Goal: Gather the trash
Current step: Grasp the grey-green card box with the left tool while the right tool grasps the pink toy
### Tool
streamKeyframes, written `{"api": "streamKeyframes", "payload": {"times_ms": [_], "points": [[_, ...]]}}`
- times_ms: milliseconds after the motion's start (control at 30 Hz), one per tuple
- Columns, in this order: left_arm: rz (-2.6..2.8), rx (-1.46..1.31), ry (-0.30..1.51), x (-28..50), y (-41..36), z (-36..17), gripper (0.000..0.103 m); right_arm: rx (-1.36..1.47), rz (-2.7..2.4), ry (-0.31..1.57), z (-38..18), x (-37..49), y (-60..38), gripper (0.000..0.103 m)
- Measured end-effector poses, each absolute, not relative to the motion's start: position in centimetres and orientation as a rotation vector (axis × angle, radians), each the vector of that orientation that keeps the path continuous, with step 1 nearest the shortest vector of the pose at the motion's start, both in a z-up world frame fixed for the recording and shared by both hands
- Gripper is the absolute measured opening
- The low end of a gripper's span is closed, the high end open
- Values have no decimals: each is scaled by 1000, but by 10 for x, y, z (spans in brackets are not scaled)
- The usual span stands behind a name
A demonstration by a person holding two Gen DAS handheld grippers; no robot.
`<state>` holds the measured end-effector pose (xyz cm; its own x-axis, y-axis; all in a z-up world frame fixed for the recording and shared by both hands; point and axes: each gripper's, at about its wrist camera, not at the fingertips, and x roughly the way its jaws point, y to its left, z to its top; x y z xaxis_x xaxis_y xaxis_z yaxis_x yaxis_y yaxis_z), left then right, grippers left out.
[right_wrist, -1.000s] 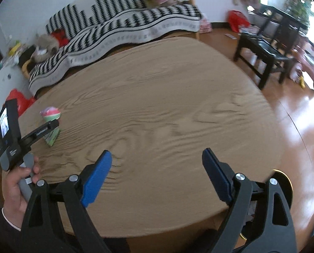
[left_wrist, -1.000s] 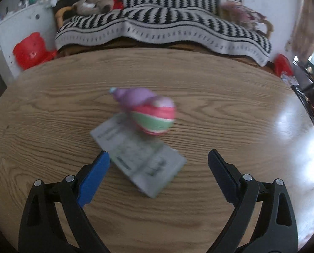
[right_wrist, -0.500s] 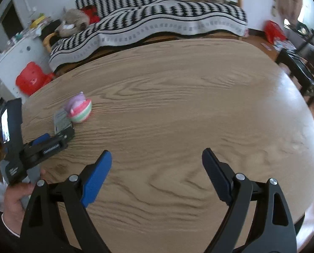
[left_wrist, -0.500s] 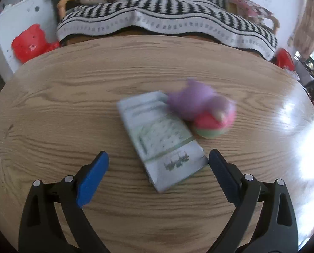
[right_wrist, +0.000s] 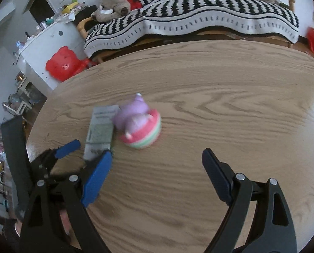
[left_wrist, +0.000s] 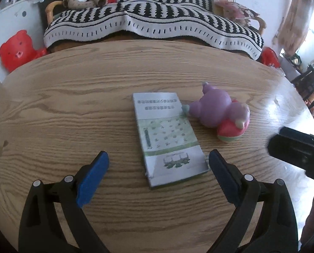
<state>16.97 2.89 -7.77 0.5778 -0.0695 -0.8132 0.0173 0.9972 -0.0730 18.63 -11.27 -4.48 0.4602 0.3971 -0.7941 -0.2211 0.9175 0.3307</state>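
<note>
A flat white and green paper box [left_wrist: 167,135] lies on the round wooden table [left_wrist: 62,109]. Touching its right side is a purple plush toy on a pink and green ball [left_wrist: 220,116]. My left gripper [left_wrist: 158,164] is open, low over the table, and the box's near end lies between its blue fingers without touching them. In the right wrist view, my right gripper [right_wrist: 157,158] is open and empty, just short of the toy [right_wrist: 140,124]. The box [right_wrist: 101,130] and the left gripper [right_wrist: 86,151] sit to its left. Its dark body [left_wrist: 298,149] shows at the left view's right edge.
A sofa under a black and white striped blanket [left_wrist: 152,23] stands beyond the table's far edge, with a stuffed animal [right_wrist: 112,8] on it. A red bear-shaped stool [left_wrist: 15,50] and a white cabinet [right_wrist: 47,42] are at the far left. A dark chair [left_wrist: 310,84] stands at the right.
The left gripper has shifted so the box sits centred between its fingers and lengthwise. The right gripper has swung left across the table to face the toy and now enters the left view.
</note>
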Motion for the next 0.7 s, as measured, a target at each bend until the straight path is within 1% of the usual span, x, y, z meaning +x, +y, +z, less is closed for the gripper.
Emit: {"api": "streamKeyframes", "payload": {"times_ms": [133, 233, 433, 467, 500, 533, 600, 633, 700], "points": [[-50, -33, 950, 170, 22, -79, 93, 240, 401, 1035, -52, 208, -101, 84], [-22, -11, 947, 169, 24, -81, 93, 219, 410, 1041, -58, 222, -89, 83], [-2, -3, 941, 169, 29, -81, 92, 127, 423, 1045, -68, 234, -73, 71], [1, 0, 941, 169, 29, -81, 90, 127, 435, 1045, -68, 234, -71, 63], [9, 8, 940, 169, 29, -81, 83, 138, 460, 1049, -69, 233, -70, 57], [17, 21, 934, 169, 28, -80, 80, 142, 471, 1050, -69, 233, -68, 53], [12, 25, 921, 167, 27, -78, 64, 120, 466, 1040, -66, 231, -66, 50], [10, 27, 917, 167, 27, -77, 59, 116, 465, 1037, -66, 229, -66, 48], [6, 29, 919, 166, 28, -76, 55, 129, 448, 1027, -63, 228, -70, 46]]}}
